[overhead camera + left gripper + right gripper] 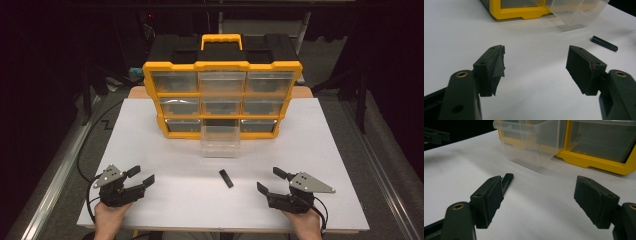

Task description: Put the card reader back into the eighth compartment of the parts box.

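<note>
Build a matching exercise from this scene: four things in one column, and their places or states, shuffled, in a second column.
Things:
1. clear plastic drawer
2. small black rectangular bar
3. yellow carry handle
4. left hand-held gripper

Places or states:
A. lying flat on the white table
B. jaws open, holding nothing
C. pulled out of the bottom middle slot
D. on top of the yellow and black organiser

Pairs: 1-C, 2-A, 3-D, 4-B
</note>
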Demonstrator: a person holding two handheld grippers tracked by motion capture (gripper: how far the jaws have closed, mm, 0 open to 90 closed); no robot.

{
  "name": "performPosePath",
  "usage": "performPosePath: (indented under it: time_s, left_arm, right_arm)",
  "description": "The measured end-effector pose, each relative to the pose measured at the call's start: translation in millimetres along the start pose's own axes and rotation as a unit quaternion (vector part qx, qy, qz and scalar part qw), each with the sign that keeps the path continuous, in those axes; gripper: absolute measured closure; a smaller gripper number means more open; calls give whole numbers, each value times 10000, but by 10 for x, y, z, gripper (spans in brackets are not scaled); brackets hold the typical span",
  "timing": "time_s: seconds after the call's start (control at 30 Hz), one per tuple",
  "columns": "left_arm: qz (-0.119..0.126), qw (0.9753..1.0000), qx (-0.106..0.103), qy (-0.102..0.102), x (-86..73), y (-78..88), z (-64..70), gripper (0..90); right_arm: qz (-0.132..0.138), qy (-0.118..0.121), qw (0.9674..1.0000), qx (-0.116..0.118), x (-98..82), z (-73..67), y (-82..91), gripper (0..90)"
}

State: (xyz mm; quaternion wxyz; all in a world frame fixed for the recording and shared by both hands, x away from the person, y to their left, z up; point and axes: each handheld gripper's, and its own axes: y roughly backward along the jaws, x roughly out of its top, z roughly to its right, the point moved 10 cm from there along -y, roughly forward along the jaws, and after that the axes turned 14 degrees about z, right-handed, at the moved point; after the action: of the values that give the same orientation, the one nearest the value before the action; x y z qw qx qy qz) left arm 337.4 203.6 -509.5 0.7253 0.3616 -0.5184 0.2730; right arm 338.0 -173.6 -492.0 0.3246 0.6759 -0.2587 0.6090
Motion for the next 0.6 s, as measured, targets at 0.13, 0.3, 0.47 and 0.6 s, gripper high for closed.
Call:
performPosePath:
  time_s: [0.13, 0.3, 0.47, 0.6]
  left_arm:
    - [-1, 10000, -6, 5, 0, -3, 1, 316]
    - [-12, 10000, -16, 2, -2, -4, 3, 315]
    - [-9, 10000, -11, -1, -2, -5, 2, 314]
    - [-11, 10000, -9, -1, -3, -5, 2, 313]
  right_arm:
    - [-18, -11, 10000, 54, -3, -40, -54, 232]
    - [-39, 27, 9999, 156, -4, -100, -143, 234]
    - [-126, 36, 9996, 231, -18, -154, -240, 238]
    - [-154, 48, 9995, 273, -20, -178, -288, 240]
